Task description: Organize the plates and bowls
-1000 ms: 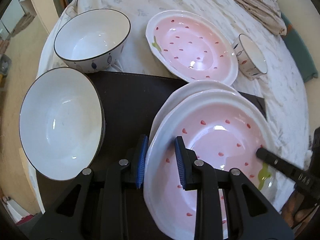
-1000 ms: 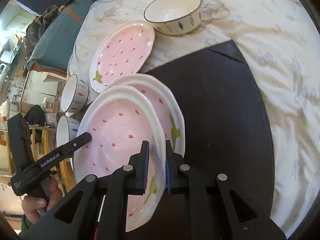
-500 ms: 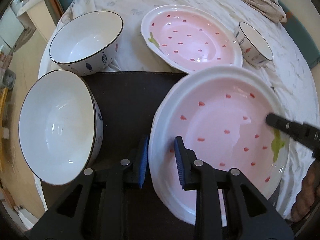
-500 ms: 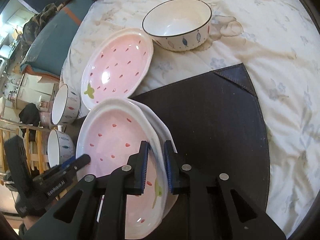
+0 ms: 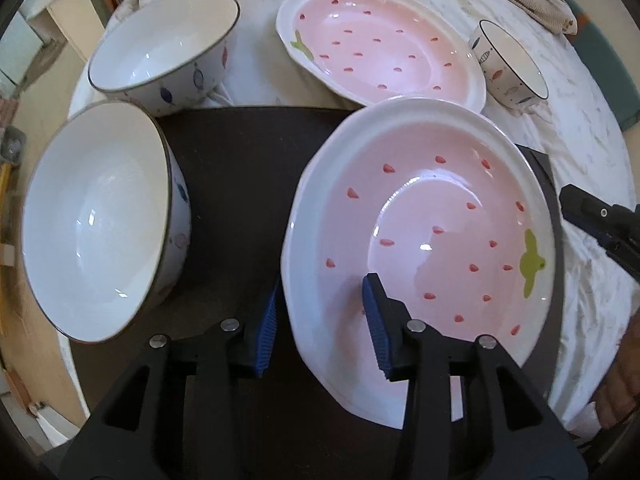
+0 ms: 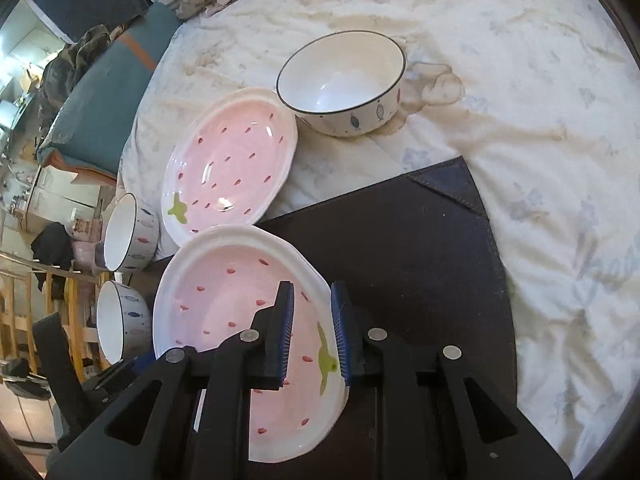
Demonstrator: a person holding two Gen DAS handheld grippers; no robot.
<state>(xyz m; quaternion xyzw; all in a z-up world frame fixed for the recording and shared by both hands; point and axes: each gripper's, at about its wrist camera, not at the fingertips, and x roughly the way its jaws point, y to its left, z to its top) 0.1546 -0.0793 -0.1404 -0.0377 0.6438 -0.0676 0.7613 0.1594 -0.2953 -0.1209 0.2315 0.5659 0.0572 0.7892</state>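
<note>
A pink strawberry plate [image 5: 432,216] lies on the dark mat [image 5: 240,184], stacked on another plate whose edge barely shows. My left gripper [image 5: 324,320] is open, its jaws spread on either side of the plate's near rim. My right gripper [image 6: 312,332] is open too, straddling the opposite rim of the same plate [image 6: 224,320]. A second pink plate [image 5: 376,40] lies on the cloth behind. A large white bowl [image 5: 96,216] stands on the mat at left, another bowl [image 5: 168,48] behind it.
A small fish-pattern bowl [image 5: 508,68] stands on the tablecloth at the back right; in the right wrist view two small bowls [image 6: 128,236] show at the table's left edge. The table [image 6: 520,80] is round with a crumpled white cloth. Folded fabric lies at the far edge.
The held plate came down flat onto the plate on the mat. Both grippers have opened and let go of its rim.
</note>
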